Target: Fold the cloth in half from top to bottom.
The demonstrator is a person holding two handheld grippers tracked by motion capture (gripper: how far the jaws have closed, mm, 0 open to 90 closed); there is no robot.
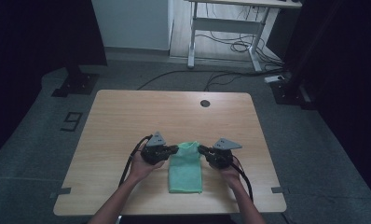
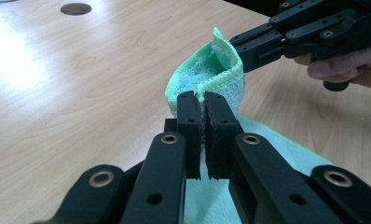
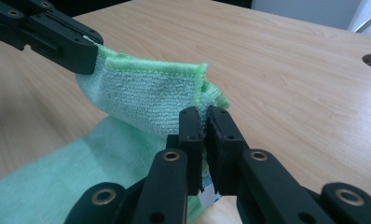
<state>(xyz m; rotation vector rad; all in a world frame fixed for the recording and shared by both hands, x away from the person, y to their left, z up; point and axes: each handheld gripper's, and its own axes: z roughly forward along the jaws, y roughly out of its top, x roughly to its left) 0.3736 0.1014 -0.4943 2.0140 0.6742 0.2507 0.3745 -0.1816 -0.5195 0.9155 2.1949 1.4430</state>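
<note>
A green cloth (image 1: 186, 169) lies folded on the wooden table (image 1: 127, 121) near its front edge. Its far edge is lifted off the table, held at both corners. My left gripper (image 1: 176, 149) is shut on the left corner, and in the left gripper view the cloth (image 2: 211, 74) curls up just past the closed left gripper (image 2: 201, 100). My right gripper (image 1: 200, 149) is shut on the right corner. In the right gripper view the cloth (image 3: 146, 98) stretches from the right gripper (image 3: 202, 115) across to the other gripper's jaws.
A round cable hole (image 1: 205, 103) sits at the table's far edge. Beyond the table stands a white desk frame (image 1: 225, 28) with cables on the floor. Black stand bases (image 1: 76, 84) rest on the floor to the left and right.
</note>
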